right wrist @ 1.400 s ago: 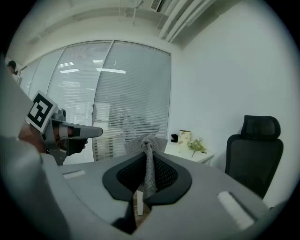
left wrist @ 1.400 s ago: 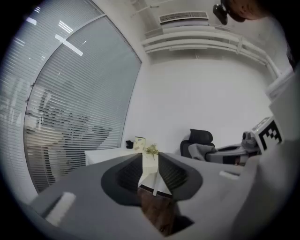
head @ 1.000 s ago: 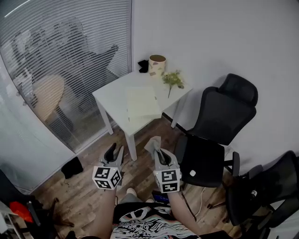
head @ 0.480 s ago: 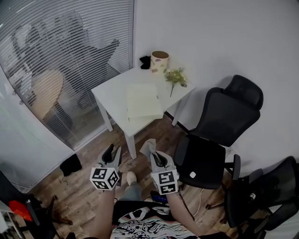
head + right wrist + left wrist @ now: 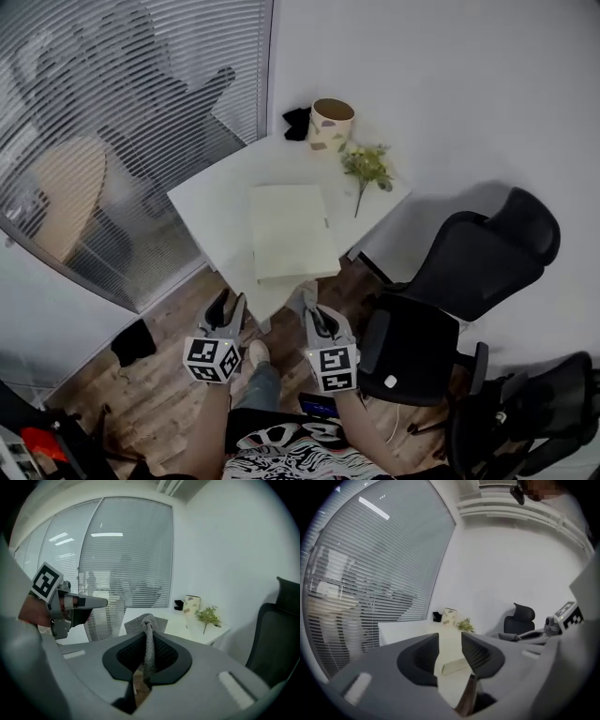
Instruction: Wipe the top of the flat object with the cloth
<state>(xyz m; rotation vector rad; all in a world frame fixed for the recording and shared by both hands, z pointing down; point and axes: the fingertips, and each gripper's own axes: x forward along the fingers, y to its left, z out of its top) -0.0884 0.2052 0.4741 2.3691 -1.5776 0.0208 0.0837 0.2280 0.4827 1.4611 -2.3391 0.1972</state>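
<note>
Small office corner here: a white square table (image 5: 211,202) is tucked in where a plain white wall (image 5: 450,75) meets a curved glass wall covered in slatted blinds (image 5: 112,103), and there's wood-plank floor (image 5: 159,394) under and in front of the table. Just to the right of the table sits a black high-back office chair (image 5: 469,258), and a second black chair (image 5: 548,403) is further out on that same side, well apart from the table. Lighting's pretty even, with a couple of bright light strips (image 5: 107,535) showing high on the blinds beyond the table.
</note>
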